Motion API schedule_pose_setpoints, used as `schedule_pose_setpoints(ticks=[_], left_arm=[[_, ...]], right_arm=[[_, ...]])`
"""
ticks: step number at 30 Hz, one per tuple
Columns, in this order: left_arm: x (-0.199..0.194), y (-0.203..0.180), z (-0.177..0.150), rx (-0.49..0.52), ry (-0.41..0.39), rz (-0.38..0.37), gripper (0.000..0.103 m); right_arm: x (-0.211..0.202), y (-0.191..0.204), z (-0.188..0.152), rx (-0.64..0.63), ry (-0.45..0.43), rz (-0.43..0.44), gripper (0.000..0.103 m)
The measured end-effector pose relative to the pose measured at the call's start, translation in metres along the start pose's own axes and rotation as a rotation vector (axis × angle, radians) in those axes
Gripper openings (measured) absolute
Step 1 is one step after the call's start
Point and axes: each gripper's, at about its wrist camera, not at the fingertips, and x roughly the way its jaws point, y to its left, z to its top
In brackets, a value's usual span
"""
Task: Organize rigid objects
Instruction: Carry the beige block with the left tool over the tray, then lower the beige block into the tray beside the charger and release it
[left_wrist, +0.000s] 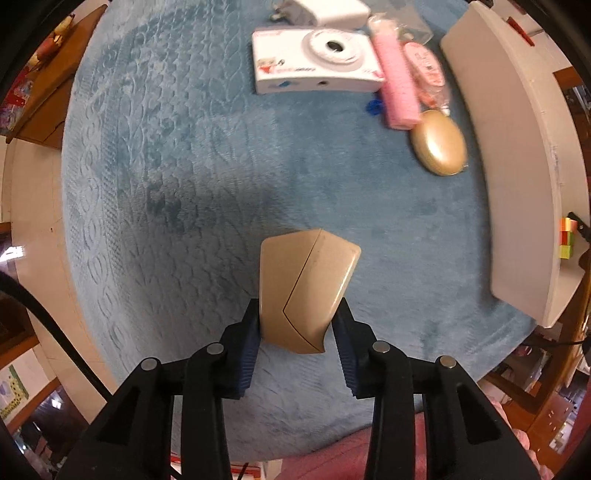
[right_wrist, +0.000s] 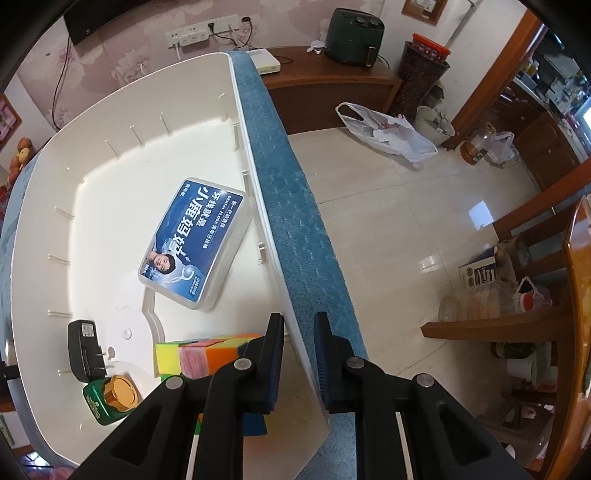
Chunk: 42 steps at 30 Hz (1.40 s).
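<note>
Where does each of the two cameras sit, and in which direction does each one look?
Left wrist: sits on the left gripper, looks straight down at the blue cloth; both fingers show, closed on a beige case.
Right wrist: sits on the right gripper, looks steeply down; its fingers clamp the white bin by its wall, a dental floss box inside, floor beyond.
Shared: the white bin, the blue cloth, and the colour cube.

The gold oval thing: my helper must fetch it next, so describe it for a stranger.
On the blue mat, find the cluster by the white bin wall. At its near end, below the pink roller, lies the gold oval case: smooth, metallic, egg-shaped, unlike its neighbours.
</note>
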Motion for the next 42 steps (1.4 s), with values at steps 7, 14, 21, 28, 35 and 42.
schedule_pose_setpoints(ticks=[7,14,21,28,35,42], left_arm=[[-0.040,-0.034,-0.007,-0.017,-0.087,-0.003,0.041],[-0.071,-0.078,0.004,-0.003,-0.170,-0.032,0.041],[-0.096,-0.117,0.011,0.048,-0.232,-0.077,0.041],[-0.079,-0.161,0.015,0.069,-0.223,-0.093,0.041],[-0.061,-0.200,0.017,0.052,-0.216,-0.126,0.041],[-0.046,-0.233,0.016,0.037,-0.217,-0.138,0.040]], right_arm=[[0.003,-0.001,0.003,-0.078,0.047,0.031,0.011],[0.004,0.003,-0.004,-0.165,0.067,0.054,0.008],[0.003,0.005,-0.006,-0.235,0.065,0.084,0.006],[0.004,0.004,-0.006,-0.289,0.072,0.120,0.005],[0.004,0.003,-0.003,-0.368,0.092,0.160,0.005],[0.006,0.006,-0.005,-0.487,0.089,0.172,0.007]])
